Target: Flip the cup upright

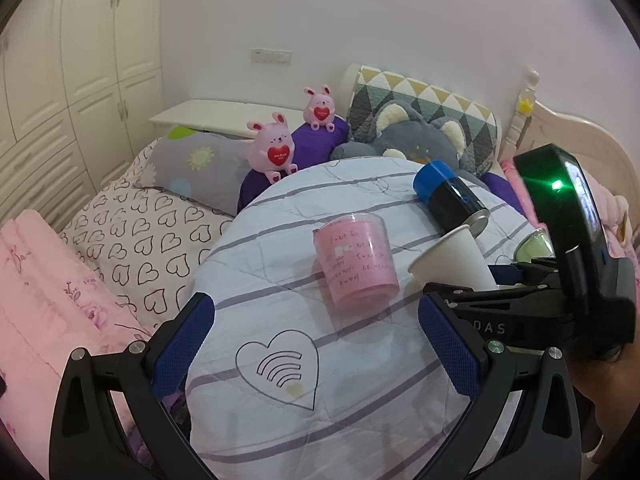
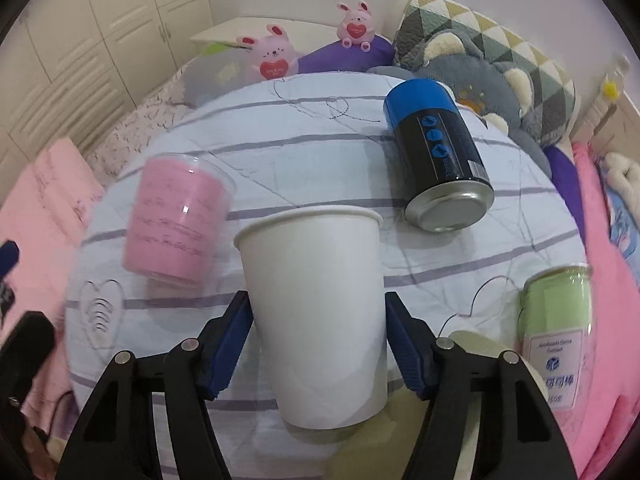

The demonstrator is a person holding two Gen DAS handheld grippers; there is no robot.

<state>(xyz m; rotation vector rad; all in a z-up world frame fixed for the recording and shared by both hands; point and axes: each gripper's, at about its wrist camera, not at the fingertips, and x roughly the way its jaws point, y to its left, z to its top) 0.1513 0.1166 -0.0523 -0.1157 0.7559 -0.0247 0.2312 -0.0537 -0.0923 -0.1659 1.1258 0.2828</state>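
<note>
Striped quilt under can, pink tub.

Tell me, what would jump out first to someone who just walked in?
Probably the plain white paper cup, mouth up between the blue-padded fingers of the right gripper, above a striped quilt. Behind it a blue-capped black can lies on its side, and a clear pink-filled cup sits left. The left gripper is open, holding nothing.

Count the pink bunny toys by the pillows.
2. One bunny sits at the quilt's far edge beside the grey flowered pillow; the other bunny sits farther back on the purple cushion.
</note>
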